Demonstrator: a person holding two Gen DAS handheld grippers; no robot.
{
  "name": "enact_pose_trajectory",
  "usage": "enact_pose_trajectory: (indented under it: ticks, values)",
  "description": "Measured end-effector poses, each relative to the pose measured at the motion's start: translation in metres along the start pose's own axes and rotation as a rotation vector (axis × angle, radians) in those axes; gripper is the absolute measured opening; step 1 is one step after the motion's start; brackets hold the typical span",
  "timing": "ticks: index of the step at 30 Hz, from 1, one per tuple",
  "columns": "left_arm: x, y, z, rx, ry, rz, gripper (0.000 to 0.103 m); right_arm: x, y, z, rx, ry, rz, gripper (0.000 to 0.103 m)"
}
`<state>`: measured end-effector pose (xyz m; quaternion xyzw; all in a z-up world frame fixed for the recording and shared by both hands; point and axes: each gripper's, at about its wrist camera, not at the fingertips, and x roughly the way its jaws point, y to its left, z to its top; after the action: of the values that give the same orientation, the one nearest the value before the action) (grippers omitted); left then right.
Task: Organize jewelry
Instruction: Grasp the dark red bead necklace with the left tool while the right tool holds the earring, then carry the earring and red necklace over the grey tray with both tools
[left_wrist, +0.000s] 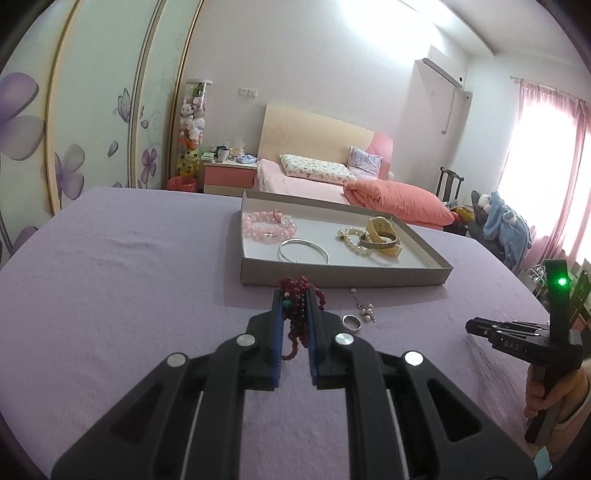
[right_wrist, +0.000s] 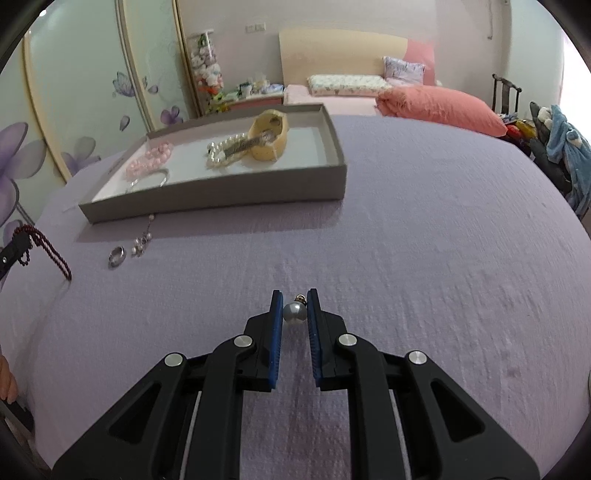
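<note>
While gripper-clamped, red beads (left_wrist: 295, 314) half-hidden

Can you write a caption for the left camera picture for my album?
Left gripper holds dark red beads near the jewelry tray on a purple cloth.

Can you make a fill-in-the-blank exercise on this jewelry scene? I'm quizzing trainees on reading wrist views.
1. The left gripper is shut on a dark ____ bead strand.
2. The right gripper pinches a grey ____.
3. The yellow watch lies inside the ____.
4. The ring lies on the cloth, ____ the tray.

Missing words: red; pearl; tray; outside
</note>
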<state>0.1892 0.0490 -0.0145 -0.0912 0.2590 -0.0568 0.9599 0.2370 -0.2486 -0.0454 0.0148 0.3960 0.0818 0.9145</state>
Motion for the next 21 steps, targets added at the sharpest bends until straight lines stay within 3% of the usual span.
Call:
enact_pose_trajectory:
  ticks: [10, 21]
  values:
    - [-0.006, -0.004, 0.000, 0.014, -0.027, -0.006, 0.012, -0.035, 0.011, -0.002, -0.048, -0.201, -0.014, 0.014]
    - [-0.021, -0.008, 0.000, 0.021, -0.057, -0.005, 0.012, -0.051, 0.018, -0.006, -0.067, -0.317, 0.028, 0.014]
